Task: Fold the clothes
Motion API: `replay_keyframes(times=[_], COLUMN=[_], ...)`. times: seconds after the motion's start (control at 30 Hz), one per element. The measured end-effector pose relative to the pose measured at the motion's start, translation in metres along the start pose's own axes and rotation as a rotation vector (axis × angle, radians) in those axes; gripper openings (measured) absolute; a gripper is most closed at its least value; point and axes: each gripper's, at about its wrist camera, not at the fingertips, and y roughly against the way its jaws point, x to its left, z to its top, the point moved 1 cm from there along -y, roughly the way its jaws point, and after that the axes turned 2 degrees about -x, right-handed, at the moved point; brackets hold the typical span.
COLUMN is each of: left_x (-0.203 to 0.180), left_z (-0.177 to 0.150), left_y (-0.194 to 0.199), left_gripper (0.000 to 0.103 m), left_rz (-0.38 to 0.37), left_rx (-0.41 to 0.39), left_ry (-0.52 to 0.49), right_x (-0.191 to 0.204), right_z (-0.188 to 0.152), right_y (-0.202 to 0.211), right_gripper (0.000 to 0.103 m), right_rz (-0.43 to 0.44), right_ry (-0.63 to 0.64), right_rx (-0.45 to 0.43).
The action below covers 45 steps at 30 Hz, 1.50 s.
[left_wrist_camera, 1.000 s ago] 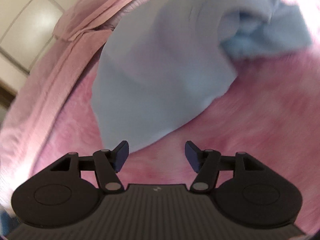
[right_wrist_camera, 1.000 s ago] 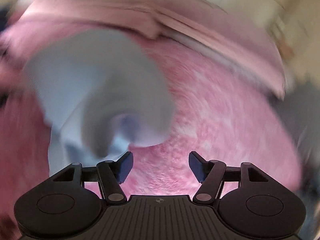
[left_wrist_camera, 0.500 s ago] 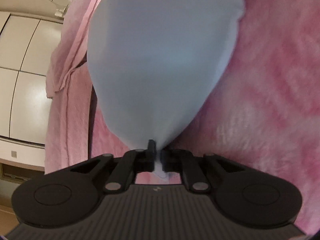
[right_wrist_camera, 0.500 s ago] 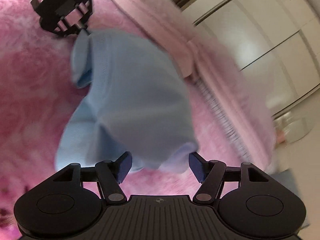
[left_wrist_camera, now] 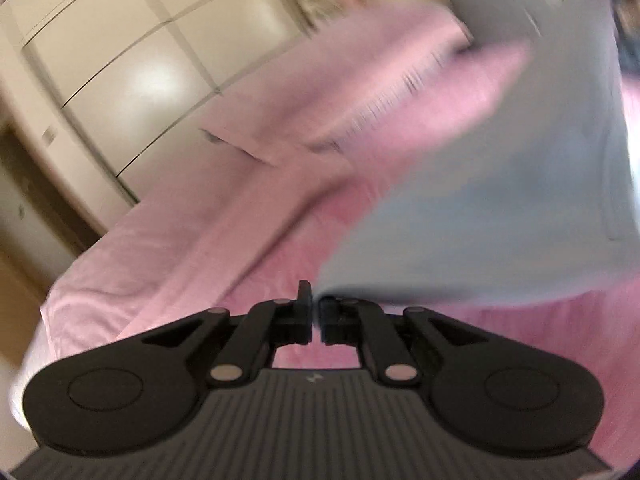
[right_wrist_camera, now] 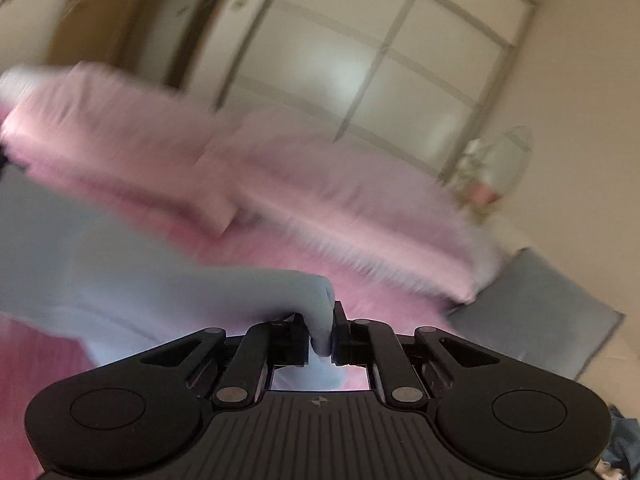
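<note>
A light blue garment (left_wrist_camera: 500, 200) is stretched above a pink fluffy blanket (left_wrist_camera: 312, 232) on a bed. My left gripper (left_wrist_camera: 316, 314) is shut on a corner of it, and the cloth spreads away to the right, blurred by motion. In the right wrist view the same light blue garment (right_wrist_camera: 132, 280) runs off to the left, and my right gripper (right_wrist_camera: 320, 330) is shut on a bunched fold of it.
A folded pale pink quilt (right_wrist_camera: 320, 184) lies along the far side of the bed. Cream wardrobe doors (left_wrist_camera: 132, 80) stand behind it. A grey mat (right_wrist_camera: 536, 312) lies on the floor at the right of the bed.
The right gripper, open half a second ago, has shut on the garment. Both grippers have lifted and tilted up, so the wardrobe and far bed edge now show.
</note>
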Motion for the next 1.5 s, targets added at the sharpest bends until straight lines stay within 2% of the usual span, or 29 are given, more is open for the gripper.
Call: replay_keyframes(times=[0.23,0.33,0.43,0.6,0.77,0.93,0.97,1.07,1.13,1.2,1.23,1.27,1.3,1.33,1.4,1.43,1.47,1.5], left_x=[0.069,0.093,0.097,0.101,0.104,0.111,0.114,0.131,0.142,0.158,0.166,0.172,0.174,0.174,0.163,0.155,0.148,0.142], left_z=[0.083,0.109,0.116,0.124,0.132,0.141,0.144,0.155,0.158,0.153,0.150,0.145,0.137,0.129,0.117,0.113,0.106,0.098], left_y=[0.107,0.168,0.204,0.258,0.313,0.361,0.362,0.325,0.278,0.209,0.173,0.139,0.108,0.083,0.057,0.051,0.049,0.048], left_gripper=[0.004,0.004,0.004,0.004,0.004,0.004,0.004,0.004,0.006,0.012,0.020,0.023,0.025,0.027,0.027,0.031,0.035,0.043], left_rz=[0.098,0.139,0.164,0.203,0.241,0.279,0.286,0.269,0.231,0.194,0.176,0.165,0.142,0.114,0.103,0.112,0.117,0.117], left_rx=[-0.147,-0.199,-0.209,-0.219,-0.229,-0.239,-0.241,-0.203,-0.125,0.020,0.097,0.184,0.274,0.344,0.413,0.421,0.433,0.450], left_ry=[0.166,0.216,0.255,0.322,0.388,0.440,0.431,0.419,0.418,0.480,0.517,0.555,0.592,0.611,0.590,0.568,0.545,0.524], right_x=[-0.069,-0.081,-0.089,-0.093,-0.091,-0.093,-0.094,-0.093,-0.089,-0.079,-0.073,-0.065,-0.057,-0.050,-0.044,-0.045,-0.047,-0.048], right_z=[0.104,0.139,0.166,0.183,0.179,0.199,0.204,0.218,0.226,0.229,0.225,0.224,0.219,0.212,0.196,0.187,0.178,0.168], right_y=[0.050,0.085,0.125,0.191,0.231,0.232,0.225,0.192,0.148,0.083,0.050,0.008,-0.024,-0.052,-0.078,-0.081,-0.080,-0.079], right_gripper=[0.007,0.007,0.007,0.007,0.007,0.007,0.007,0.008,0.008,0.008,0.008,0.011,0.015,0.026,0.030,0.038,0.064,0.072], right_rz=[-0.104,-0.100,-0.083,-0.014,0.052,0.093,0.095,0.105,0.124,0.149,0.175,0.201,0.213,0.222,0.188,0.177,0.184,0.192], right_ry=[-0.140,-0.136,-0.141,-0.149,-0.128,-0.082,-0.084,-0.093,-0.088,-0.118,-0.146,-0.158,-0.153,-0.149,-0.173,-0.187,-0.208,-0.230], right_rx=[-0.203,-0.300,-0.379,-0.417,-0.357,-0.360,-0.361,-0.337,-0.280,-0.162,-0.078,0.062,0.181,0.285,0.340,0.353,0.368,0.383])
